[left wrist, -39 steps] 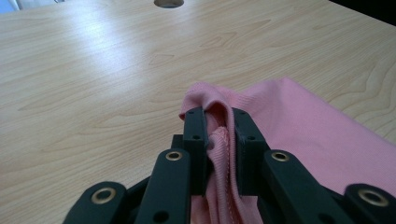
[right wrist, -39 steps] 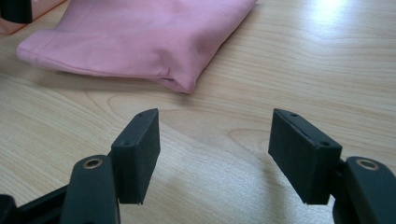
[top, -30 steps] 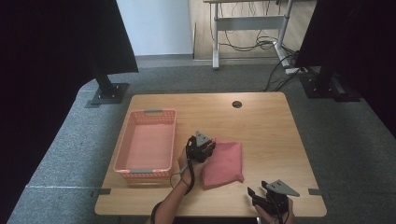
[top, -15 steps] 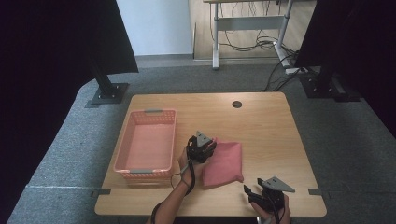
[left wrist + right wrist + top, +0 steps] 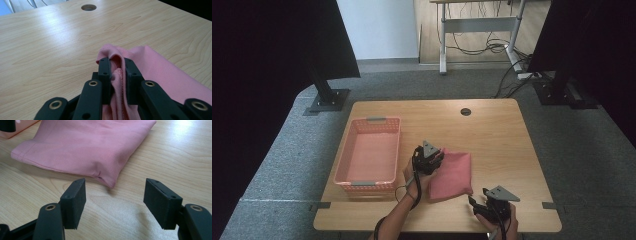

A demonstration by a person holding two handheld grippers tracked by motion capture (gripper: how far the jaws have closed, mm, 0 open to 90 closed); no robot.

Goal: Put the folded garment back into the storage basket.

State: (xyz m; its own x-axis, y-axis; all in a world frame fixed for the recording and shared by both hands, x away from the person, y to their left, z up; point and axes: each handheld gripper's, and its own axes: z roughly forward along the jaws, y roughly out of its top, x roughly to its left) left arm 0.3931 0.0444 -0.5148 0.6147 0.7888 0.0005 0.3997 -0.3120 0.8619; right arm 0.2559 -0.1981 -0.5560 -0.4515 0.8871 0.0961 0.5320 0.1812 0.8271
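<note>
Left tongs (image 5: 117, 65): clenched on a bunched corner of the pink cloth (image 5: 160, 72), fabric folded up between the two black pads, hem stitching visible in the gap. In the high view, same left tongs (image 5: 428, 159) parked at the cloth's (image 5: 453, 175) 10 o'clock corner, hand and trailing cable running down toward 6 o'clock.

Right tongs (image 5: 115, 202): released, jaws spread wide, nothing between them, hovering just above the counter (image 5: 175, 157). Nearest cloth corner (image 5: 110, 183) straight ahead at 12 o'clock, just beyond the pads, not touching. In the high view, right tongs (image 5: 475, 205) near the counter's front edge, with the cloth's near right corner just off at 11 o'clock.

Cloth: folded into a rough rectangle, lying flat on the counter near the middle, long axis running from 12 to 6 o'clock, tilted slightly. Far left corner already gripped; near right corner free and closest to the right hand, so likely a short push forward and a pinch there.

Pink basket (image 5: 369, 155): at 9 o'clock from the cloth, just beside the left hand, long axis parallel to the cloth's, nothing visible inside.
</note>
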